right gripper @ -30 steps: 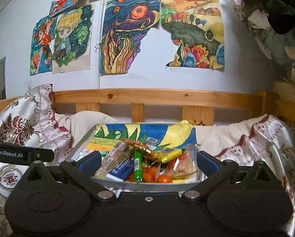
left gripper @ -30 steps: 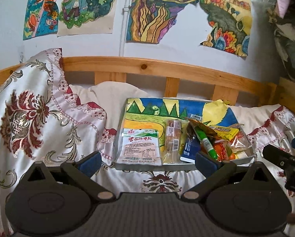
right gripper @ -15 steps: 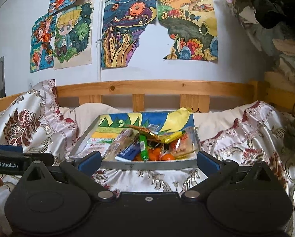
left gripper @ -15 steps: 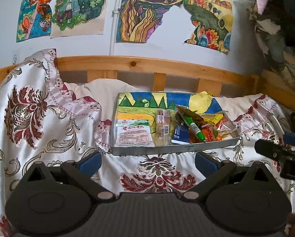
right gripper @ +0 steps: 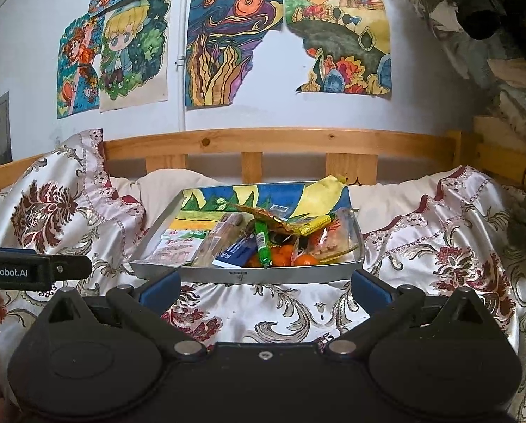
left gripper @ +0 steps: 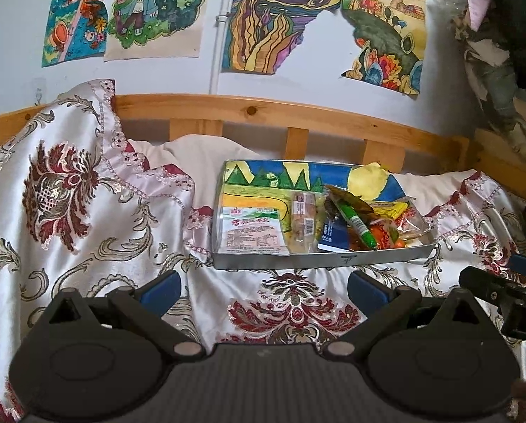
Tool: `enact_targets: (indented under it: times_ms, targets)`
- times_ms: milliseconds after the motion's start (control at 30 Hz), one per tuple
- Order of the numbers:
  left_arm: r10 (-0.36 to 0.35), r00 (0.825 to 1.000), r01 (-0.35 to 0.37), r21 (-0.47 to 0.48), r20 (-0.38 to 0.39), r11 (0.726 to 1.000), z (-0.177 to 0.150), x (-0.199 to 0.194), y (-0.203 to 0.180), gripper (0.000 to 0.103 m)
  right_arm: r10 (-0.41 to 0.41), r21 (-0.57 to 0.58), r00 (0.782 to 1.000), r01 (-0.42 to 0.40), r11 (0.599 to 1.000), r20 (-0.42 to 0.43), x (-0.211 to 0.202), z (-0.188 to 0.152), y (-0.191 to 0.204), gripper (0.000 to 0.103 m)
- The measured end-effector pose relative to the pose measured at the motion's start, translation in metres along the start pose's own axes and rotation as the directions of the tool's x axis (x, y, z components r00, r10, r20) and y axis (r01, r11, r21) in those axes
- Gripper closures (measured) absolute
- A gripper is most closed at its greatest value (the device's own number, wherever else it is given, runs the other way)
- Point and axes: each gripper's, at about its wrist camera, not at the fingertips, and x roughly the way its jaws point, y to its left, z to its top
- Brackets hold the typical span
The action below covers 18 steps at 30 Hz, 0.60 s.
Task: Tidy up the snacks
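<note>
A metal tray lined with a painted picture rests on the bed. It holds a flat white-and-pink packet, a clear-wrapped bar, a blue box, a green tube, yellow wrappers and orange fruit. My left gripper is open and empty, short of the tray's front edge. My right gripper is open and empty, also just short of the tray. The right gripper shows at the right edge of the left view.
A satin floral bedspread covers the bed and rises in a heap at the left. A wooden slatted headboard stands behind the tray. Paintings hang on the wall. Clutter is piled at the right.
Both grippers have pulled back from the tray, which now looks smaller and farther. More bedspread shows in front of it. Both stay open and empty.
</note>
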Motion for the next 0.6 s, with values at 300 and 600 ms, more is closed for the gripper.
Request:
enact_targets:
  times_ms: [300,600]
  targets:
    - [0.024,1.0,-0.024,-0.007,-0.016,1.0,-0.001,0.0024,0.0018,0.001,0.009,-0.001,1.0,-0.009,1.0,-0.017,0.0042,-0.0017,-0.0004,0.001]
    - [0.039,0.999,-0.039,0.001,-0.02,0.999,-0.0024,0.0022,0.0023,0.0,0.012,-0.003,0.999,-0.012,1.0,-0.03,0.0077,-0.0033,-0.001,0.001]
